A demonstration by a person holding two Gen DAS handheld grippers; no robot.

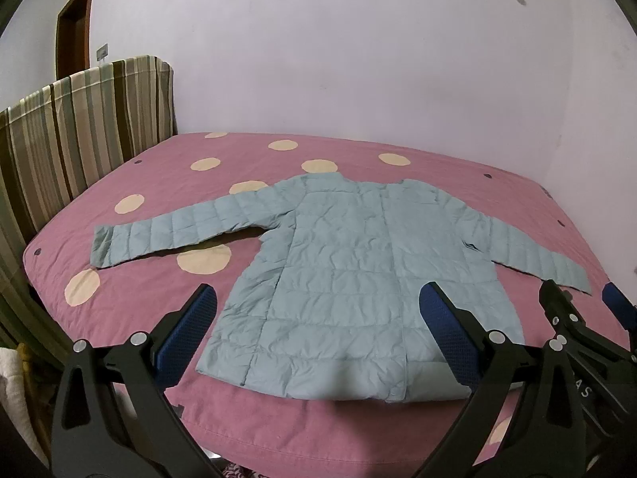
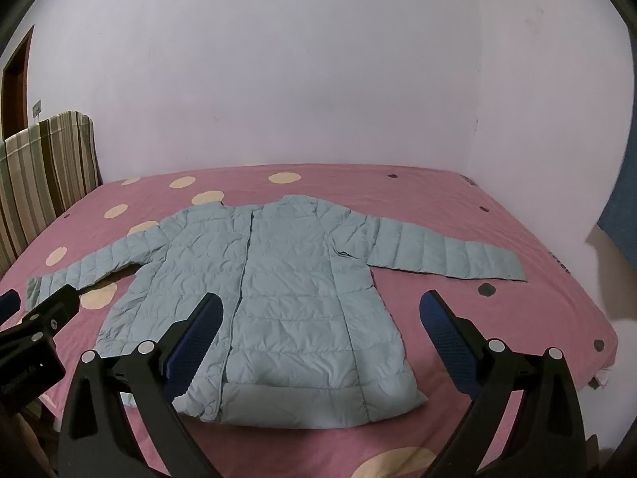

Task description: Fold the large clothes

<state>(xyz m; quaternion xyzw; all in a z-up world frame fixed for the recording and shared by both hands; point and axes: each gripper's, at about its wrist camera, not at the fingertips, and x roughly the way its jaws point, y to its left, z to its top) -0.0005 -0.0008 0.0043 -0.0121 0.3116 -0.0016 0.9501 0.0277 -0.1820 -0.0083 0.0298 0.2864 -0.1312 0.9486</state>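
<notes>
Jacket: a pale blue quilted jacket (image 1: 350, 263) lies flat on the bed (image 1: 278, 430), front up, front closure shut, collar toward the far wall, hem toward the near edge.
Sleeves: both spread out sideways; the left sleeve (image 1: 159, 235) runs toward the striped headboard (image 1: 79, 127), the right sleeve (image 2: 442, 253) toward the bed's far corner. Neither is folded in.
Bedcover: pink with cream spots; a few spots are partly hidden under the jacket and its left sleeve.
Left gripper (image 1: 318, 330): hovers over the near edge, tipped downward toward the hem; jaws spread as wide as they go, nothing between the blue pads, no contact with cloth that I can see.
Right gripper (image 2: 322, 330): just beside the left one, same downward tilt; jaws fully spread, empty, hanging above the hem's right half.
Step in hand: the start, by my reading. The jacket is laid out and no fold is made yet; both tools look poised to approach.
Next move calls for: probably reaching out to a sleeve cuff or a side edge, closing on a thin pinch of the puffy cloth, and carrying it across the body toward the centre line.
Watch for: slippery padded fabric; a shallow pinch may slide out, and the sleeve could drag the body askew.
</notes>
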